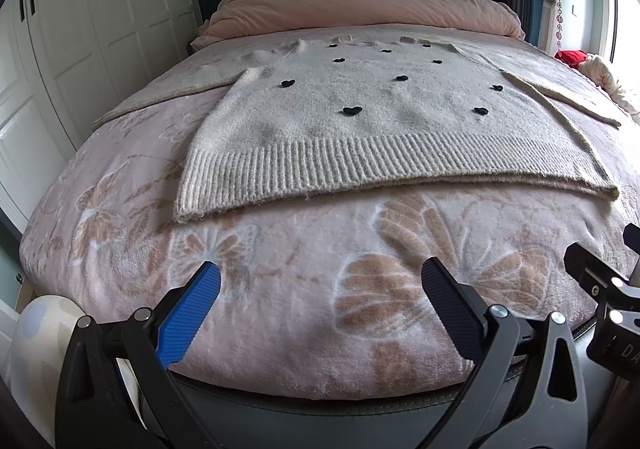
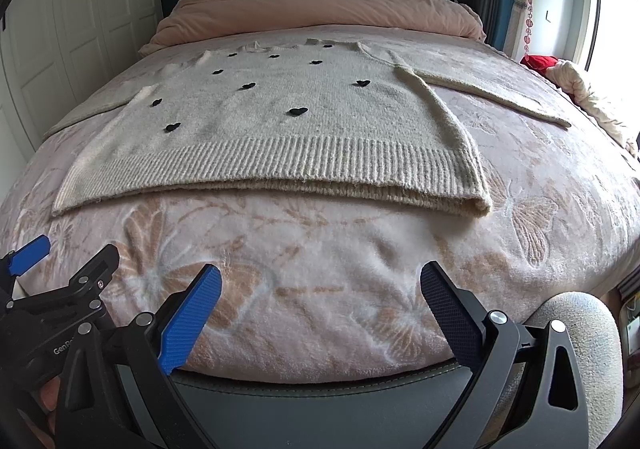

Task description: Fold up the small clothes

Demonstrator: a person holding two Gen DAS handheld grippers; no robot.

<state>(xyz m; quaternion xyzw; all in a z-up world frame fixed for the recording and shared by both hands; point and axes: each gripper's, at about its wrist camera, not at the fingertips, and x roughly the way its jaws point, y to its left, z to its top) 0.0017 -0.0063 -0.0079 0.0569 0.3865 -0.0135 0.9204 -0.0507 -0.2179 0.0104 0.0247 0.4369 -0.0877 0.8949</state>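
- We face a bed (image 1: 280, 329) covered by a plush pink blanket (image 1: 304, 249) with raised butterfly patterns; every place below is given relative to the cream knitted sweater (image 1: 360, 117) lying on it.
- The sweater lies flat and face up in the middle of the blanket, its ribbed hem (image 1: 360, 165) toward us and its neckline toward a rolled pink duvet (image 1: 360, 9) beyond it. Small black hearts (image 1: 352, 111) dot the front.
- One sleeve (image 1: 168, 89) stretches out to the sweater's left and the other sleeve (image 2: 492, 93) to its right, both lying flat on the blanket.
- Our left gripper (image 1: 320, 289) hovers short of the hem, near its left half, with its jaws spread wide and nothing between them.
- Our right gripper (image 2: 320, 289) hovers short of the hem, near its right half, jaws likewise wide apart and empty.
- We judge that folding has not begun, and that a sleeve comes first.
- To do this well, we would take each pinch at an edge such as a cuff or the sleeve seam, gripping both knit layers and not the blanket pile beneath.
- We would lift only slightly and carry the sleeve across the chest in a straight line, keeping the body flat.
- The loose knit may stretch or drag, so slow, even pulls should help.
- At the hem's right corner (image 2: 476, 205) the lower layer peeks out; smoothing it first would square the fold.
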